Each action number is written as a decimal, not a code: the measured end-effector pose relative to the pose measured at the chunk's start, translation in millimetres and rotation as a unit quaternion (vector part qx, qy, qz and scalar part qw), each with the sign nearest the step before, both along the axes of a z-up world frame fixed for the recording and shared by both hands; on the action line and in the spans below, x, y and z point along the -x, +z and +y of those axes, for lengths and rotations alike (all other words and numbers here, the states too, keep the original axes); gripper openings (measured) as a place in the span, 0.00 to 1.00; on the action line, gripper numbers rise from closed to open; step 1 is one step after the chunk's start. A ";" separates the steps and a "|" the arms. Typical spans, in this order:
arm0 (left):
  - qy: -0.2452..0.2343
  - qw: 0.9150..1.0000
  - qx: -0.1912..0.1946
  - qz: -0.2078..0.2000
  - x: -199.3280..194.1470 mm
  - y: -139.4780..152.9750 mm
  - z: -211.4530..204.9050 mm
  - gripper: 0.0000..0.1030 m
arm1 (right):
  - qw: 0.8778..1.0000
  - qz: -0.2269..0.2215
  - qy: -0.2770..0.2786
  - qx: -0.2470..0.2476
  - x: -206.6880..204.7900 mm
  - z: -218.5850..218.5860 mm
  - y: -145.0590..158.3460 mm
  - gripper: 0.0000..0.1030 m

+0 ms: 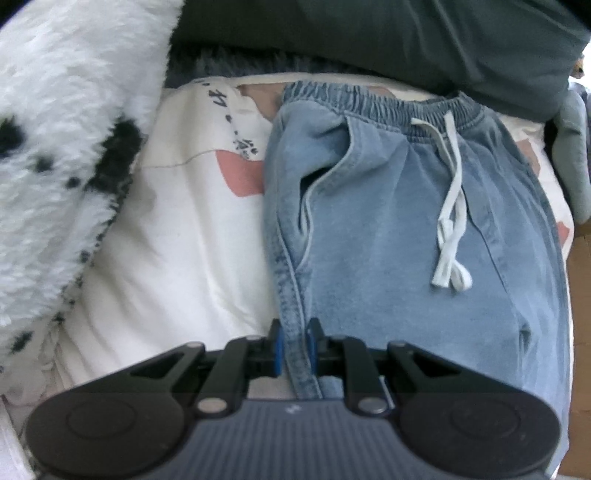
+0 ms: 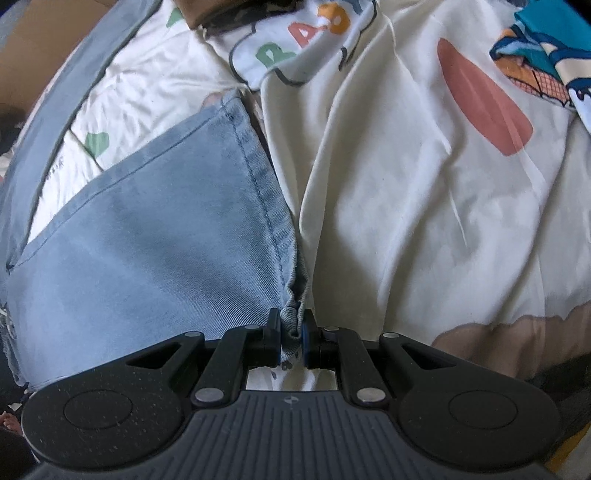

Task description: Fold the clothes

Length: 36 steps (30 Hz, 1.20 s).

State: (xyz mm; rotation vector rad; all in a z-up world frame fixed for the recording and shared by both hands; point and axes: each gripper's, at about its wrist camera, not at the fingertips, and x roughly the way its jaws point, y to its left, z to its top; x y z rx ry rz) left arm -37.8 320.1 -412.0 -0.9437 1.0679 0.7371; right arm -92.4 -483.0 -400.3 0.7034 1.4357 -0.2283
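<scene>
The light-blue denim trousers [image 1: 406, 221] lay spread on a bed covered with a cream printed sheet [image 1: 192, 229], their elastic waistband [image 1: 373, 101] at the far end and a white drawstring [image 1: 452, 206] trailing down the front toward the near side. The left tongs [image 1: 295, 332] were nearly closed, their blue-padded fingers [image 1: 279, 347] pinching the trousers' left side seam at the near edge of that view. A fluffy white blanket with black spots [image 1: 62, 147] bulked up at the left, and a dark grey cushion or pillow [image 1: 369, 33] ran along the far side just beyond the waistband; the blur made it hard to say which.

In the right wrist view, the right tongs [image 2: 292, 328] were likewise drawn narrow and gripped a bunched corner of the denim trousers [image 2: 147, 240] at the stitched hem [image 2: 258, 177]. The cloth stretched away to the left and far side from that grip. The cream sheet [image 2: 406, 221] lay wrinkled to the right, bearing a pink patch [image 2: 484, 107]. A white cloth with coloured letters [image 2: 295, 48] sat beyond the hem, and a blue cartoon print [image 2: 546, 62] showed at the far right.
</scene>
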 end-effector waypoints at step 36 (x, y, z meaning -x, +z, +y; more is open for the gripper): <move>-0.134 0.989 -0.046 -0.038 -100.1 74.7 -36.0 0.41 | 0.976 -0.159 0.116 0.094 -124.3 -5.6 -13.6 0.44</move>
